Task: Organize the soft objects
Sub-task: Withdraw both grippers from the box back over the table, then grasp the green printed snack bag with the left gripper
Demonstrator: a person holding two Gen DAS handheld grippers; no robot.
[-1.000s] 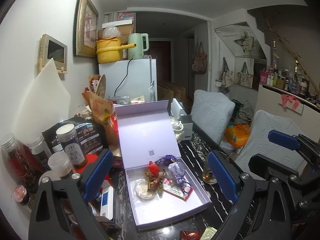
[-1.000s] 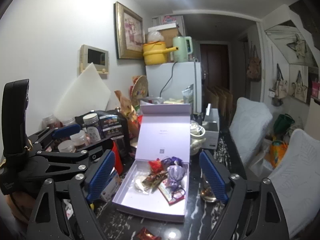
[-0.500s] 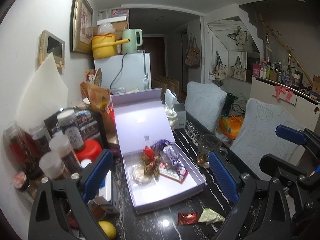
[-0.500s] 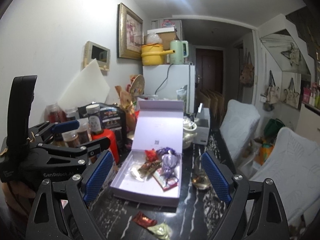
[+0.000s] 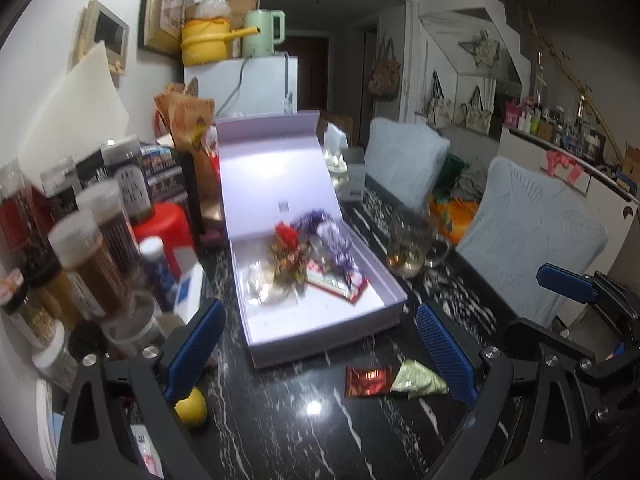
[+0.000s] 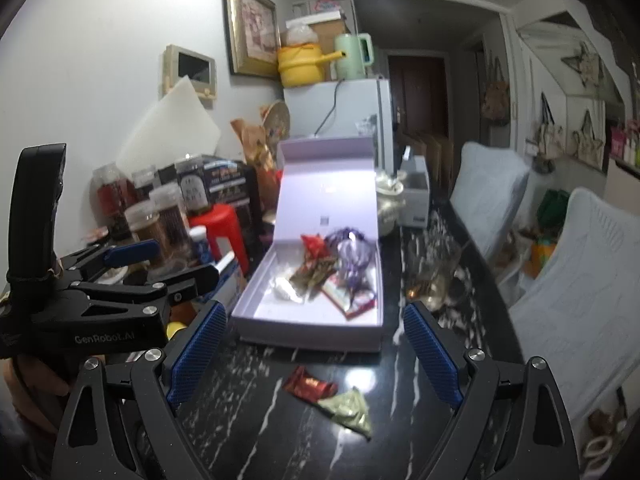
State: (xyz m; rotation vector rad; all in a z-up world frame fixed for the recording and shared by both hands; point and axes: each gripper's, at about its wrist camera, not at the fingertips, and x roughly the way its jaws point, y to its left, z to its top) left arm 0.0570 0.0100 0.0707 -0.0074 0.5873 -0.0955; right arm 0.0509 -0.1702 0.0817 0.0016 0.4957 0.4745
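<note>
right wrist view: black marble table (image 6: pixel 256 440), open box (image 6: pixel 320 320); both grippers gape wide, empty.

Tabletop (image 5: pixel 280 432): we log black, white-veined marble.
Box (image 5: pixel 320 324): pale lilac.
Packets (image 6: pixel 308 389), (image 6: pixel 349 407): red; green.
Finger pads (image 6: pixel 430 354): we record blue.

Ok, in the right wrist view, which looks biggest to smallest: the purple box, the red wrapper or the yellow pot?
1. Purple box
2. Yellow pot, though it is far away, so its true size is unsure.
3. Red wrapper
</note>
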